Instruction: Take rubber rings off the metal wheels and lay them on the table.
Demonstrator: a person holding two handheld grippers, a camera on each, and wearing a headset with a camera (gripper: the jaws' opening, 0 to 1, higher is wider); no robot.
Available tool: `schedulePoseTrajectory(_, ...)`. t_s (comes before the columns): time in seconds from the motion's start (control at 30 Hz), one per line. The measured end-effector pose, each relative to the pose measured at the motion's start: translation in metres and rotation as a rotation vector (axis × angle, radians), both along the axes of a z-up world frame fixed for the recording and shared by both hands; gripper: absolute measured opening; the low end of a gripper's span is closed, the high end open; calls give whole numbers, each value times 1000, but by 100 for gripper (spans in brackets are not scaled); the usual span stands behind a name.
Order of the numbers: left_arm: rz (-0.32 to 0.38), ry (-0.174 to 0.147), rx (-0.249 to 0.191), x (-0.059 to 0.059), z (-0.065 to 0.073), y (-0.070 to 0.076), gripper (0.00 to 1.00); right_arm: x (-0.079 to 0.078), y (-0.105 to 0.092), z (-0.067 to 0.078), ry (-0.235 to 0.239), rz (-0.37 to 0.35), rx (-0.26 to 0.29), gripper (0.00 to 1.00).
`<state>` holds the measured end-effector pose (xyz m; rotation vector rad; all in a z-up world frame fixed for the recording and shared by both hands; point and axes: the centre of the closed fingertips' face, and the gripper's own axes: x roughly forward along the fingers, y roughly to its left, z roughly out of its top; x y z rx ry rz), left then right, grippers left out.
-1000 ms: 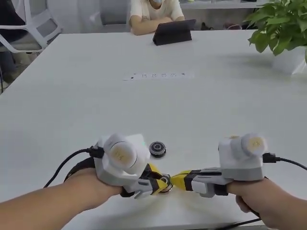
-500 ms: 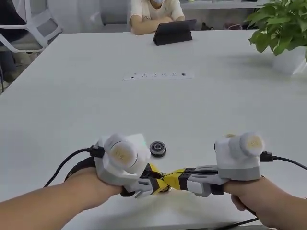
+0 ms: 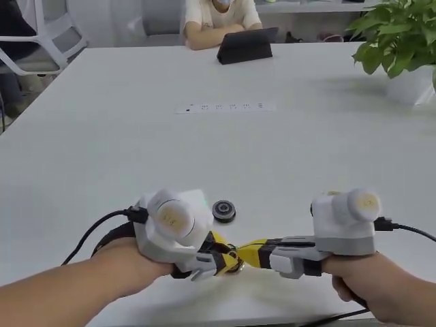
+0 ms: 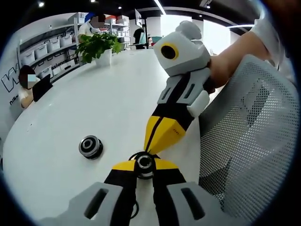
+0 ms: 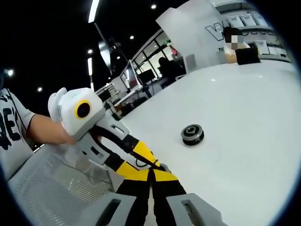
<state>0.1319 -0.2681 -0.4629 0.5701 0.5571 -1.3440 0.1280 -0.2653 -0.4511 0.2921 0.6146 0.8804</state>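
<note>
Left gripper [image 4: 144, 168]: jaws clamped on a metal wheel [image 4: 145, 161], lower centre of the left gripper view. In the head view this is bottom centre, at the near table [image 3: 286, 150] edge. Right gripper [image 5: 152, 170]: jaws pressed together, tips touching the black rubber ring [image 4: 136, 157] on that wheel; can't tell if the ring is actually pinched. Second wheel [image 3: 223, 210], ring on, lies on the table just above the grippers. Power strip [image 3: 225, 107] mid-frame, plant [image 3: 395, 34] upper right.

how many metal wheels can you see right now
2. The loose wheel lies alone on the table; the held wheel sits clamped between the jaws of the left gripper. No others seem hidden.
</note>
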Motion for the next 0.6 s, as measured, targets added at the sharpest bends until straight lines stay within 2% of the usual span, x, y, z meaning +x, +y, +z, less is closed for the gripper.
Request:
schedulePoseTrajectory(0.23, -5, -11, 3, 0, 0, 0, 7, 0, -7, -6, 12, -15, -17, 0)
schedulePoseTrajectory(0.37, 1, 3, -1, 1, 0, 0, 7, 0, -7, -7, 9, -14, -24, 0)
schedulePoseTrajectory(0.6, -5, 6, 0, 1, 0, 1, 8, 0, -6, -5, -1, -8, -31, 0)
